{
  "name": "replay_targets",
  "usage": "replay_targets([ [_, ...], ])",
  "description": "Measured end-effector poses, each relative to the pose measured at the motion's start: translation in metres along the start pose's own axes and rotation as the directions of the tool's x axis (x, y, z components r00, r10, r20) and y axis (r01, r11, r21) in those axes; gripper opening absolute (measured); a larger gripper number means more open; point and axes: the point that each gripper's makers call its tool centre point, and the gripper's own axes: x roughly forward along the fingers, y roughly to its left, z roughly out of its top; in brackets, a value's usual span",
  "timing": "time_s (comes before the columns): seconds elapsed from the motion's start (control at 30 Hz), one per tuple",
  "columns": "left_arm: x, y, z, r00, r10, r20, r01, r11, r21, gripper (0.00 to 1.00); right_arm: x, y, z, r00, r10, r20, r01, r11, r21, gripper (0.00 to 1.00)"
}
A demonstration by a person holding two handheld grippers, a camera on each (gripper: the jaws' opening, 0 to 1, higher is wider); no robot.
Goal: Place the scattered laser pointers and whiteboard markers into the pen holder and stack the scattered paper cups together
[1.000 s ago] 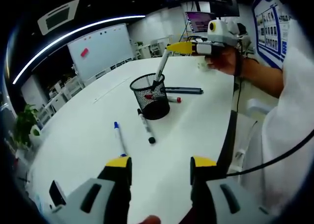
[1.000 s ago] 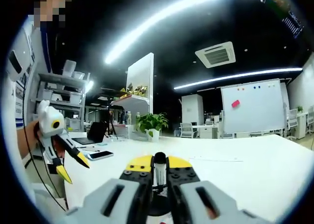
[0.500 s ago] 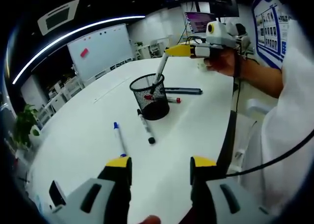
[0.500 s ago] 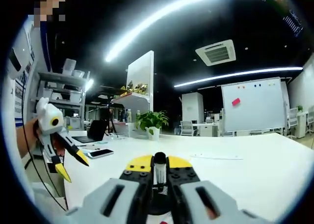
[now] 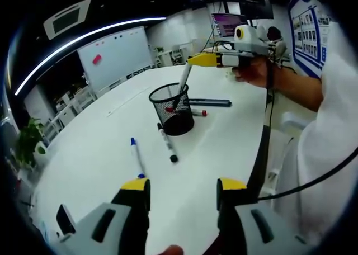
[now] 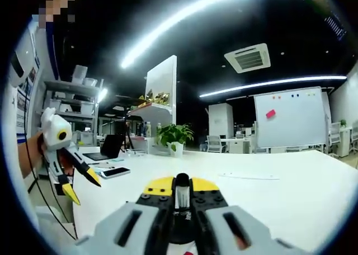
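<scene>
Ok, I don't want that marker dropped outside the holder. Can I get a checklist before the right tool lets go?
1. Right tool shut on marker: ok.
2. Marker's lower end inside holder: ok.
3. Marker upright: not ok, it leans.
4. Holder standing on table: ok.
5. Left tool open and away from holder: ok.
6. Room left in holder: cannot tell; something red already lies inside.
</scene>
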Motion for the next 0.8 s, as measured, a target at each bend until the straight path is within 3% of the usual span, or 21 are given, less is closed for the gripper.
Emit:
replay_targets([
  [0.8,-0.0002,-0.0006,0.0009,1.000,-0.003,0.004,0.003,1.000,0.001,0.48,0.0057,0.0014,-0.0095,1.000,-0.001,-0.029,0.001,1.000,-0.011,0.10],
])
